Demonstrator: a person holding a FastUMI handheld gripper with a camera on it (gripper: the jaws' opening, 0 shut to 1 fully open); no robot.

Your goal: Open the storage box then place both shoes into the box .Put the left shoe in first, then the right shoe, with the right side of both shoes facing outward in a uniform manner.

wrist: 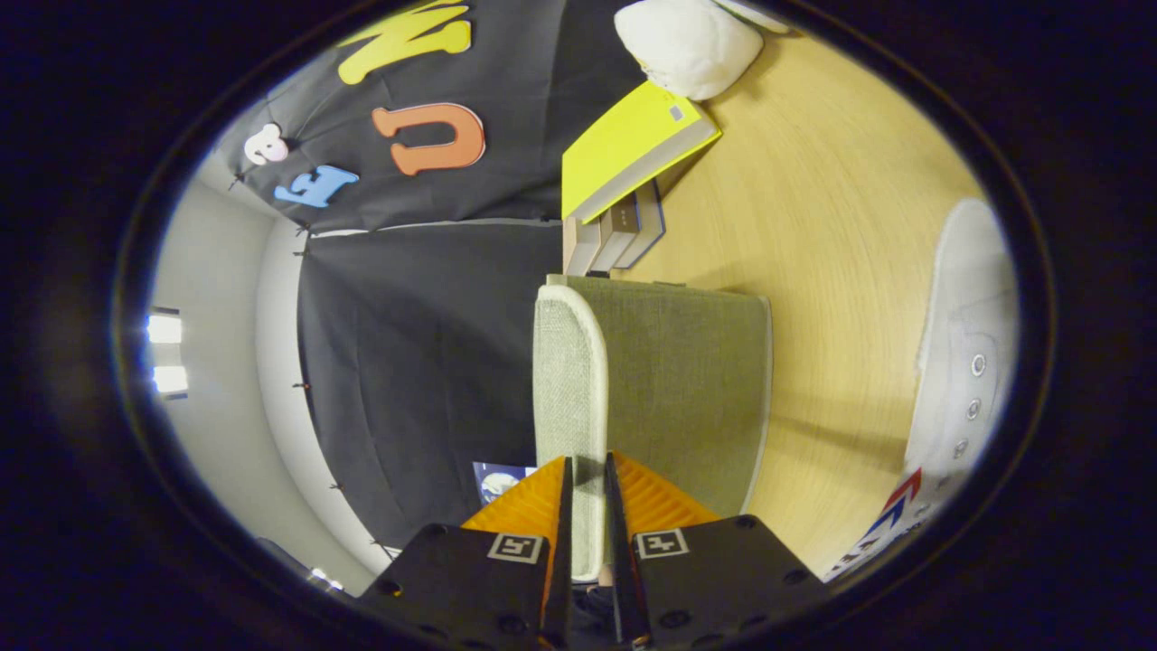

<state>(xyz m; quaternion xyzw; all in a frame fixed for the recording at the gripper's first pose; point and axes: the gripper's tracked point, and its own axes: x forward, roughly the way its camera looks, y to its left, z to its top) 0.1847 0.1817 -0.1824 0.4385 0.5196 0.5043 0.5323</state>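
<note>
1. Check the gripper (587, 506) first. Its two fingers stand nearly closed, with only a narrow gap, and the pale piped edge of the lid (569, 380) of the storage box (687, 398) runs into that gap. Both fingers appear to press on this edge, so treat the lid as clamped.

2. Note the attitude of the view. The wooden table (832, 226) appears on edge, so you are holding the gripper rolled to one side. The lid's woven face stands apart from the green fabric body just beyond the fingers.

3. Judge the step in hand as the first one: opening the storage box. The lid looks partly raised; whether it is fully open cannot be told from here.

4. Locate the shoe (958, 362). A white lace-up shoe with metal eyelets lies on the table well to one side of the box, untouched. Which shoe of the pair it is cannot be told.

5. Note the far items beyond the box: a stack of books (624, 172) with a yellow cover on top, and a white soft object (687, 41) behind it.

6. For the next move, swing the lid clear until it rests open, then release it and turn toward the left shoe.
</note>
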